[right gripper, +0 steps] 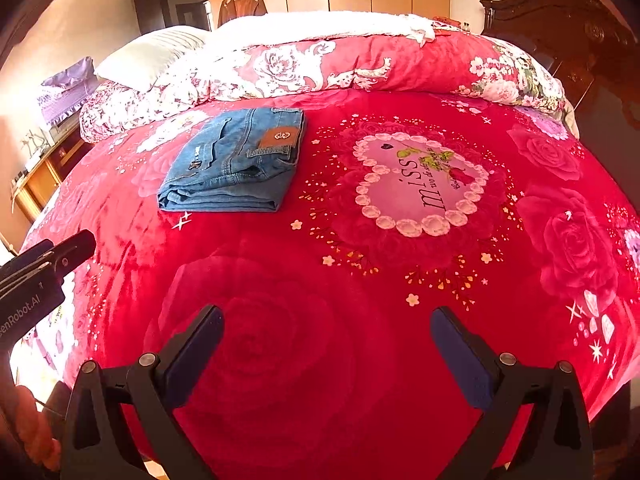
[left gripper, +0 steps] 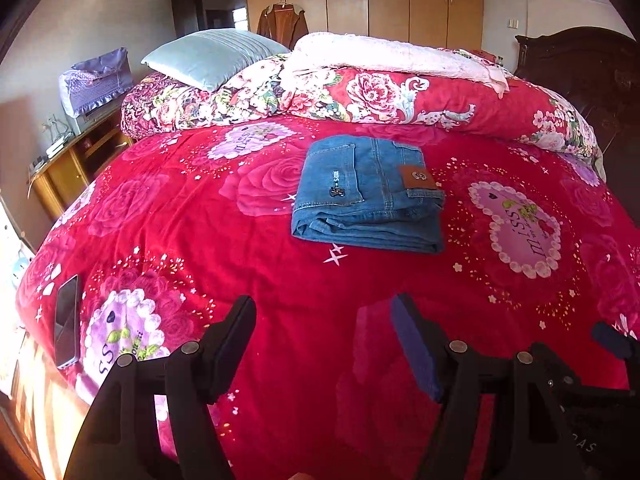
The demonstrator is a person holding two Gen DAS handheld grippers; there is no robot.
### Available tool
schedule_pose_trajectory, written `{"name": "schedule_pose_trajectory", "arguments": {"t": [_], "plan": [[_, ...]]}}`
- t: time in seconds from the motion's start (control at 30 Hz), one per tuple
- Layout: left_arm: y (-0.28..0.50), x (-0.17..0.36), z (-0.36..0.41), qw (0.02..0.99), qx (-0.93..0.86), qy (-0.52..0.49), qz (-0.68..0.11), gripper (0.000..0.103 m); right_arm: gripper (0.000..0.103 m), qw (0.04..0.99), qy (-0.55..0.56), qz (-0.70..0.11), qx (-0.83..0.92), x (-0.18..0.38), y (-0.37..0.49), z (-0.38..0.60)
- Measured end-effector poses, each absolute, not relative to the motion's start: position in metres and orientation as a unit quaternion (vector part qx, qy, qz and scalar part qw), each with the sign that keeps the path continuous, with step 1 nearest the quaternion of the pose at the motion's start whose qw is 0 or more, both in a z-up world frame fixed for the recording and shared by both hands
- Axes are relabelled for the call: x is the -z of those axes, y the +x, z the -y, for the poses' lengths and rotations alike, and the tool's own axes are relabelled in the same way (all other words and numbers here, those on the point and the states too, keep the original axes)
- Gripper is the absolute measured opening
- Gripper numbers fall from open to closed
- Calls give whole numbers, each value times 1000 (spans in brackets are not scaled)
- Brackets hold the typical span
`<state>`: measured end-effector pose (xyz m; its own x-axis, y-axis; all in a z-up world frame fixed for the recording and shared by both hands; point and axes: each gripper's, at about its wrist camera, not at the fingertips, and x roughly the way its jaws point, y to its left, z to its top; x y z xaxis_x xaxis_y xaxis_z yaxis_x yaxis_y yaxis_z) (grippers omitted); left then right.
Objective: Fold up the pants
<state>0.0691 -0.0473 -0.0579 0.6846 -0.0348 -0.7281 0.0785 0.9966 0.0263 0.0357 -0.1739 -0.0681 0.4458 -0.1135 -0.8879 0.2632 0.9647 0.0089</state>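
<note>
A pair of blue jeans [left gripper: 366,192] lies folded into a compact rectangle on the red floral bedspread [left gripper: 280,280], back pocket and brown leather patch facing up. It also shows in the right wrist view [right gripper: 236,164], far left of centre. My left gripper [left gripper: 324,312] is open and empty, held over the bedspread well short of the jeans. My right gripper [right gripper: 326,320] is open and empty, also back from the jeans near the bed's front edge. The left gripper's finger shows at the left edge of the right wrist view [right gripper: 72,252].
A phone [left gripper: 67,320] lies on the bed's front left corner. A rolled floral quilt [left gripper: 360,96], a white blanket [left gripper: 392,56] and a pale blue pillow [left gripper: 212,58] lie at the far side. A dark headboard [left gripper: 588,68] stands right, a wooden side table [left gripper: 76,160] left.
</note>
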Motion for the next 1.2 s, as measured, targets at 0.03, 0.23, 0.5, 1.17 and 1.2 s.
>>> {"name": "schedule_pose_trajectory", "arguments": {"t": [0.03, 0.23, 0.5, 1.17, 1.2], "plan": [[70, 59, 47, 916, 33, 28, -399, 70, 103, 848, 72, -513, 111, 67, 36, 174], [78, 59, 43, 914, 39, 28, -403, 70, 103, 856, 75, -499, 115, 60, 35, 179], [78, 63, 42, 914, 44, 18, -403, 70, 103, 862, 78, -486, 120, 54, 34, 184], [75, 61, 42, 910, 53, -10, -411, 70, 103, 859, 77, -490, 126, 55, 34, 184], [74, 60, 42, 911, 53, -11, -409, 70, 103, 859, 76, -491, 126, 56, 35, 184]]}}
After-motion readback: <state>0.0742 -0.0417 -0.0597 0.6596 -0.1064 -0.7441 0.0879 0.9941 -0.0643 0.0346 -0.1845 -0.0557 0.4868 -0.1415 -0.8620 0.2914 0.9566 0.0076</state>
